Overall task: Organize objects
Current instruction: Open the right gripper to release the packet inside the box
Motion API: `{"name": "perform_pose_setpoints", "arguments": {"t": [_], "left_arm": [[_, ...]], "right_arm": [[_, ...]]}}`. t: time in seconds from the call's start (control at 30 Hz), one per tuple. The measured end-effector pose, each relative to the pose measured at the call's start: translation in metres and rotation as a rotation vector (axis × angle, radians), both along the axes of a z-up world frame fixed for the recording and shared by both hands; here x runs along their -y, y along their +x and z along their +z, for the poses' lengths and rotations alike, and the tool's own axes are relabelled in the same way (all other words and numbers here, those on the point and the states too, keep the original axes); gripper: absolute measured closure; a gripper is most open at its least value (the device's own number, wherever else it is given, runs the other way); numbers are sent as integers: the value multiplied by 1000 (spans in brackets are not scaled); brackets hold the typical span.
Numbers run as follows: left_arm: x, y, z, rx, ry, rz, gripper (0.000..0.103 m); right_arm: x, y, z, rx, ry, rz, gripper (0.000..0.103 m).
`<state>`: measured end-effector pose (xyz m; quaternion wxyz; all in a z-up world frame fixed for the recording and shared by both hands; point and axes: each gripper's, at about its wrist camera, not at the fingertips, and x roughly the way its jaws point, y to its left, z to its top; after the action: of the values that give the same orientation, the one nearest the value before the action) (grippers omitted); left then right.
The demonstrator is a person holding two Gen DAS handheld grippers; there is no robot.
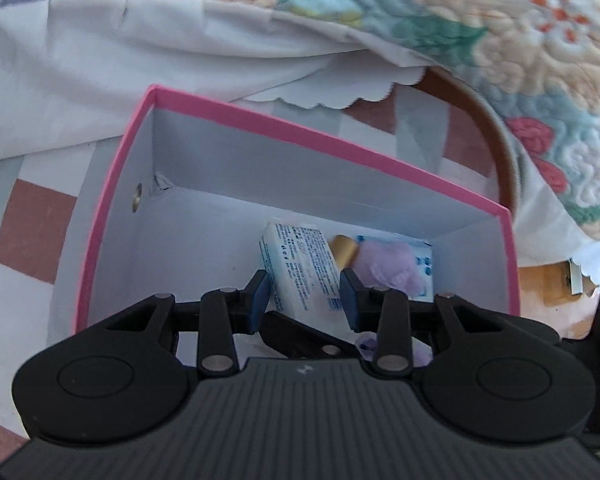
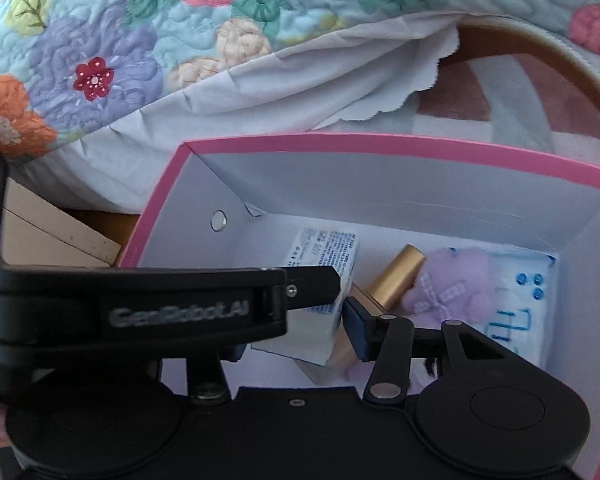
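Left claw [image 1: 304,292] down inside the pink box [image 1: 340,148], pointing at the bottom of it. Narrow now, with a small white box [image 1: 296,264] between the two blue pads. Looks pinched on both sides, so held.

Right claw [image 2: 296,336] also inside the pink box, right next to the other one. Only one blue pad easy to see, just beside the edge of the small white box. Other pad hidden behind the black arm of the Left claw. Cannot tell if squeezing or loose.

Small white box tilted, with tiny blue print on its side, near the middle of the pink box.

More things lying on the white bottom of the pink box: a gold tube [image 2: 396,276] just beside the small white box, then a purple fluffy thing [image 2: 448,292] with a little checked bow, touching the gold tube. Under the purple fluffy thing, a white packet [image 2: 520,312] with blue marks, pushed into the far corner.

Pink box open on top, pink outside and white inside, standing on a round desk [image 1: 32,220] with a checked cloth in white and brownish red.

Behind the desk, a white sheet [image 1: 100,60] with a wavy edge, hanging over part of the cloth. Above that, a flower quilt [image 2: 100,40] in pink, purple, orange and green.
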<state>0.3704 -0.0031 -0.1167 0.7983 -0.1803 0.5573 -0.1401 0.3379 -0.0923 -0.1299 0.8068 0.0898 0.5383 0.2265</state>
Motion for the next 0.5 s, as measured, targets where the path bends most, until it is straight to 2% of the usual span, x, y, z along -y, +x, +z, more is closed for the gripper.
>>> {"name": "perform_pose_setpoints", "arguments": {"t": [0.2, 0.27, 0.33, 0.5], "left_arm": [[-11, 5, -5, 12, -13, 20, 67], [-12, 5, -5, 35, 6, 20, 67], [-12, 6, -6, 35, 7, 24, 67], [-14, 8, -1, 54, 23, 34, 65]], "right_arm": [[-8, 4, -4, 5, 20, 29, 44], [-11, 5, -7, 20, 22, 33, 44], [-13, 8, -11, -9, 21, 16, 44], [-25, 5, -7, -12, -47, 81, 42]]}}
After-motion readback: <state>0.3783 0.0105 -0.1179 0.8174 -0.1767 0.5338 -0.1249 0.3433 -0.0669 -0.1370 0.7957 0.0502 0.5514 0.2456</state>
